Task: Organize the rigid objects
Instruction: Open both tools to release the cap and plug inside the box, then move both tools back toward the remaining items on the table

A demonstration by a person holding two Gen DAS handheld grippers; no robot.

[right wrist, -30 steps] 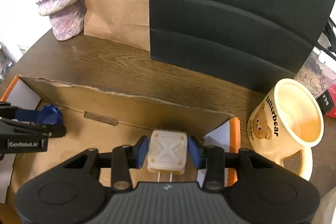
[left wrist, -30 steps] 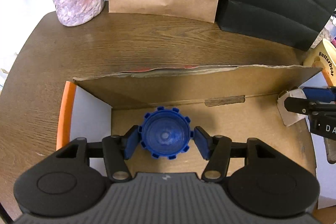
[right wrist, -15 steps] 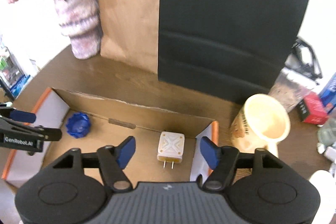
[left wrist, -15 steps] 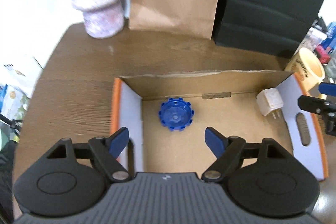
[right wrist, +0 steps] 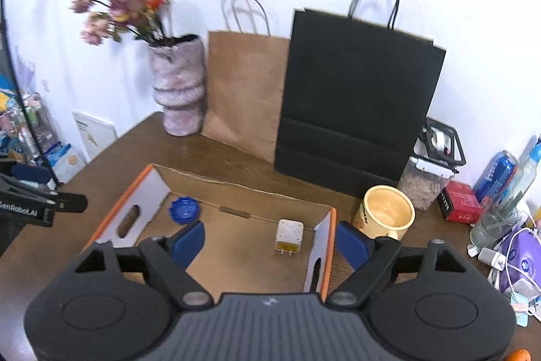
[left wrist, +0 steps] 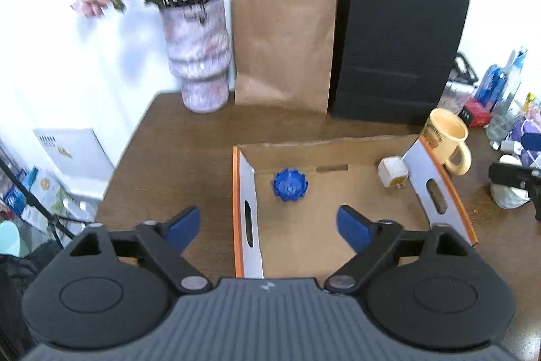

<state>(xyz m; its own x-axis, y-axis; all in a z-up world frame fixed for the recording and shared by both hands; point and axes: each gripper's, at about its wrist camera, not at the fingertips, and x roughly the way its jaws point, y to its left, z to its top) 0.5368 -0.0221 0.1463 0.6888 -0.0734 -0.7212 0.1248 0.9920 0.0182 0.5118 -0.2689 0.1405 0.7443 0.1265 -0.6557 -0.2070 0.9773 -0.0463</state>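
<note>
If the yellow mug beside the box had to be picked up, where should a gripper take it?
Across the rim and wall of the yellow mug, coming from above. It stands upright, mouth open, and its handle faces the near side, an alternative; the cardboard box crowds its left.

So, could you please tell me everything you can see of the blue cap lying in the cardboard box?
The blue cap is a round piece, plastic by its look, with notched teeth all around its rim. It lies flat on the floor of the cardboard box, near the left side wall and towards the back wall, touching neither. Nothing grips it; only the box floor touches it. The white plug adapter sits well apart, at the opposite wall. Blur hides finer detail.
</note>
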